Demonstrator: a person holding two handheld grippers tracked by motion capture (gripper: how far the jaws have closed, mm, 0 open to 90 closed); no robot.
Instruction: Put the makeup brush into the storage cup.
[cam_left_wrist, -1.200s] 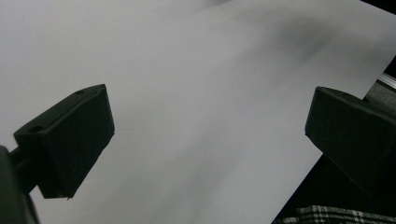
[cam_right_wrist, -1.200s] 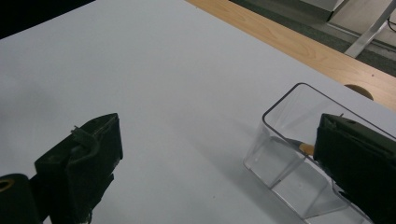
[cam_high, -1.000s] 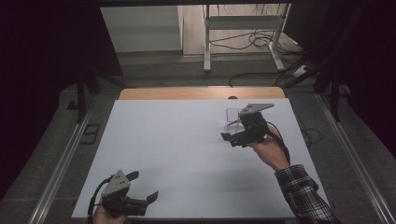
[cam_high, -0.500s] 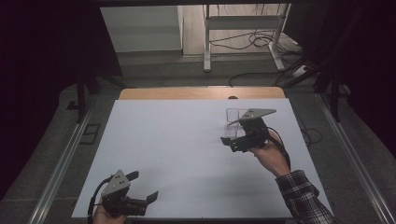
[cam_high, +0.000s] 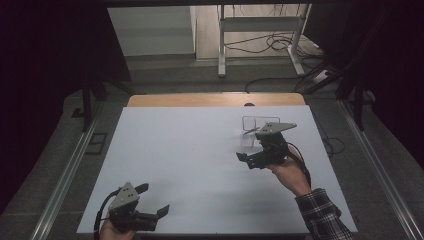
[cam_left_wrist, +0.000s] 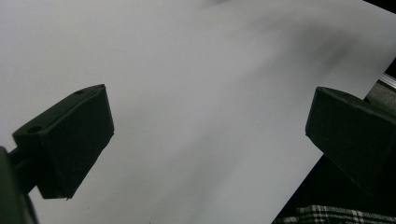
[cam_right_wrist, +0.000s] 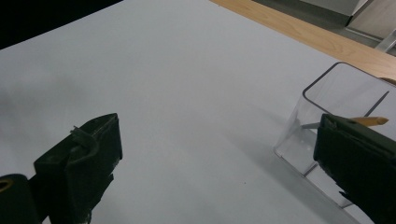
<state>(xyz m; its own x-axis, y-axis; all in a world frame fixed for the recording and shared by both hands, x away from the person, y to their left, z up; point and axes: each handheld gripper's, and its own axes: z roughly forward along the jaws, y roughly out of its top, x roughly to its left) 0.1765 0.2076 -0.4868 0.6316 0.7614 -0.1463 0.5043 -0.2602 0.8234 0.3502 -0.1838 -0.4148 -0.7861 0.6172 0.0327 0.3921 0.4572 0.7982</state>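
Observation:
A clear, square plastic container (cam_high: 251, 129) stands on the white table (cam_high: 185, 150) at the right rear, with a thin wooden stick (cam_high: 250, 132) leaning inside it. My right gripper (cam_high: 245, 161) hovers just in front of it, jaws spread wide, nothing between them. In the right gripper view the container (cam_right_wrist: 336, 98) sits at the right, partly behind the right jaw, and the stick's tip (cam_right_wrist: 371, 121) pokes out above that jaw; the right gripper (cam_right_wrist: 215, 135) is open. My left gripper (cam_high: 154, 199) rests low at the front left, open and empty; the left gripper (cam_left_wrist: 210, 116) faces bare white surface.
A strip of wooden tabletop (cam_high: 200, 100) shows behind the white sheet. Metal rails (cam_high: 65, 175) run along both sides of the table. A white frame and cables (cam_high: 260, 45) lie on the floor beyond. A plaid sleeve (cam_left_wrist: 336, 214) shows by the table's edge.
My right gripper has drawn back from the container toward the table's front, staying open. The left gripper has not moved.

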